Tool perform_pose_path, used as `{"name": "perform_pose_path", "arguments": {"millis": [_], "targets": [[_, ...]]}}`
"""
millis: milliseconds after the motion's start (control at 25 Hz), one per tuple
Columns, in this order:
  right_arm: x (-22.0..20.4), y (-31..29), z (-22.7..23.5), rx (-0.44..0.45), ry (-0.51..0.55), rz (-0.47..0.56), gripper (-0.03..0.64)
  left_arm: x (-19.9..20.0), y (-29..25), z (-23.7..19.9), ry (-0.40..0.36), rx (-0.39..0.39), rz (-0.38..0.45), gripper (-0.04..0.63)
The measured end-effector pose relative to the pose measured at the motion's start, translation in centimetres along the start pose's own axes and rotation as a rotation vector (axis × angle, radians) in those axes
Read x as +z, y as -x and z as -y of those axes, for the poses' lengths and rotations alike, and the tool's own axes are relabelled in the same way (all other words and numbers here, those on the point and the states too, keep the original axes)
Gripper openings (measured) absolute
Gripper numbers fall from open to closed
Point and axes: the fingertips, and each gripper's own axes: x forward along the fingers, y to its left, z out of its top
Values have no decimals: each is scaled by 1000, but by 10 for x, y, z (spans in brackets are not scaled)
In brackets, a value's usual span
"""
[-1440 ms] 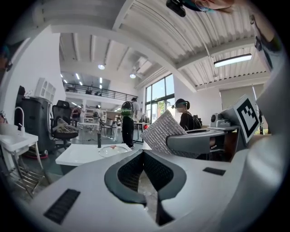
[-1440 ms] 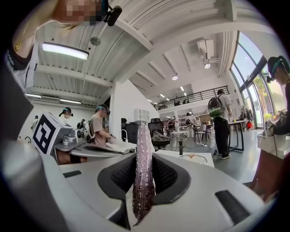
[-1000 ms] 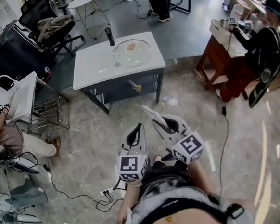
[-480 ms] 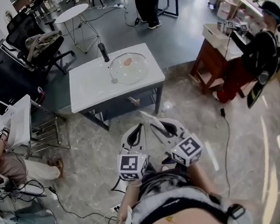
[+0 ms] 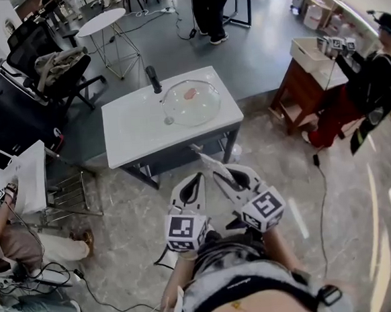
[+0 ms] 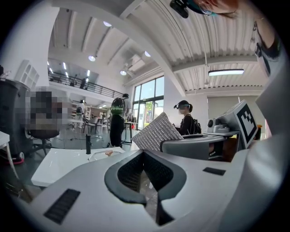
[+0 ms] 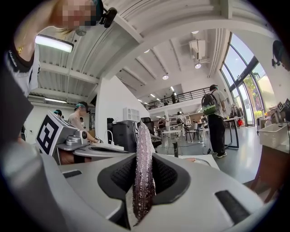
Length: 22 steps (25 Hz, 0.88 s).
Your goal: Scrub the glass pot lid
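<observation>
Glass pot lid (image 5: 191, 102) lay on the bench (image 5: 132, 126) at twelve o'clock, well apart from the right tongs (image 5: 222, 175), clamped on a silver scrubbing pad (image 5: 208, 159), and the closed, empty left tongs (image 5: 195, 180); bringing the pad's broad face down flat would probably scrub best.

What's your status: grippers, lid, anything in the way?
Left gripper shut, empty. Right gripper shut on silver scrub pad. Glass lid on white table ahead, untouched. Dark upright object beside the lid.
</observation>
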Motion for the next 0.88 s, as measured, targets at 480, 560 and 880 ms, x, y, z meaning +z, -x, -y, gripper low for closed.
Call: {"name": "perform_pose_path", "arguments": {"millis": [480,560,880], "targets": [[-4,-37,-10,5,-1,-12,83,-10,4,-43,33,12,-18,0],[-4,-43,-9,13,2,-17,83,-11,1,-50,38,20,-20,0],[1,-87,22,60,-9,-27,83,0,-41,-82,56,50,-17,0]]}}
